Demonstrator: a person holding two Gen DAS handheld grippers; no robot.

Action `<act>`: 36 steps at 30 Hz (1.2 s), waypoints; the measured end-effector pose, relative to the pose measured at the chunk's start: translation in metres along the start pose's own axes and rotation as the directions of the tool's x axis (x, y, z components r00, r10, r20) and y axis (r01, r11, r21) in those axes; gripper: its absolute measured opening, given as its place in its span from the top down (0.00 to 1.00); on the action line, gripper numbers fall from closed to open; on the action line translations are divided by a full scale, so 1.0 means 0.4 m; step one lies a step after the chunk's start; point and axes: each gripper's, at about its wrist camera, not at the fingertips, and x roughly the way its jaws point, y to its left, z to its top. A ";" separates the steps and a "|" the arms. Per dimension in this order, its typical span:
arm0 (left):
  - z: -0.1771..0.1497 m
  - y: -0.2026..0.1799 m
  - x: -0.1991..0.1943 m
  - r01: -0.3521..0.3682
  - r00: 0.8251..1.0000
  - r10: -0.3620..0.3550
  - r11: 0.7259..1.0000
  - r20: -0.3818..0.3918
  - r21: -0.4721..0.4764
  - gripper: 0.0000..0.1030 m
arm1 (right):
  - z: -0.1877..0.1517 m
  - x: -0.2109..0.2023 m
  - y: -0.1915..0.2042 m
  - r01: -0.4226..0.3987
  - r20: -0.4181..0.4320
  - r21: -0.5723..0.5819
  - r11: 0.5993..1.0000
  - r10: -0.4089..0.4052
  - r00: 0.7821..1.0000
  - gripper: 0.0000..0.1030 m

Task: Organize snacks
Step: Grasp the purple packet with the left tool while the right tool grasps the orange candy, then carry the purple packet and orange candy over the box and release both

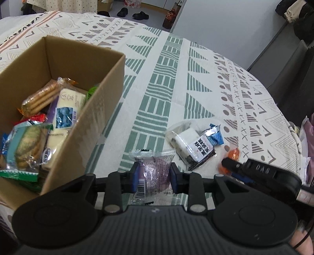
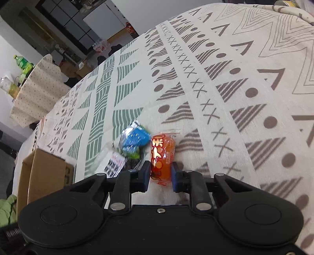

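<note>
My left gripper [image 1: 154, 176] is shut on a clear packet with a purple snack [image 1: 155, 170], held just above the patterned cloth beside the cardboard box [image 1: 102, 109]. The box holds several wrapped snacks, among them a biscuit pack [image 1: 41, 97]. My right gripper [image 2: 160, 174] is shut on an orange jelly cup [image 2: 162, 155] that rests on the cloth. In the left wrist view the right gripper's black finger [image 1: 233, 164] shows against that orange jelly cup [image 1: 233, 153]. A black-and-white rice cake packet [image 1: 194, 147] and a blue packet [image 1: 214, 135] lie between the two grippers.
The table [image 1: 176, 78] wears a cream cloth with green and grey patterns. The blue packet [image 2: 135, 141] and the black-and-white packet [image 2: 115, 164] lie left of the orange cup. The box's corner [image 2: 45, 174] sits at lower left. Shoes [image 1: 140, 15] lie on the floor beyond.
</note>
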 end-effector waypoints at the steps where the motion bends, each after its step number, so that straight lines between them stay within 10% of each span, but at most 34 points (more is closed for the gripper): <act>1: 0.002 0.002 -0.008 0.004 1.000 -0.004 1.000 0.002 -0.004 0.71 | -0.006 -0.009 0.005 0.004 -0.002 -0.004 1.000 -0.004 1.000 0.81; 36: 0.059 0.172 -0.257 0.139 0.985 -0.130 0.988 0.117 -0.067 0.71 | -0.117 -0.217 0.330 -0.023 0.100 -0.155 0.988 0.039 0.994 0.87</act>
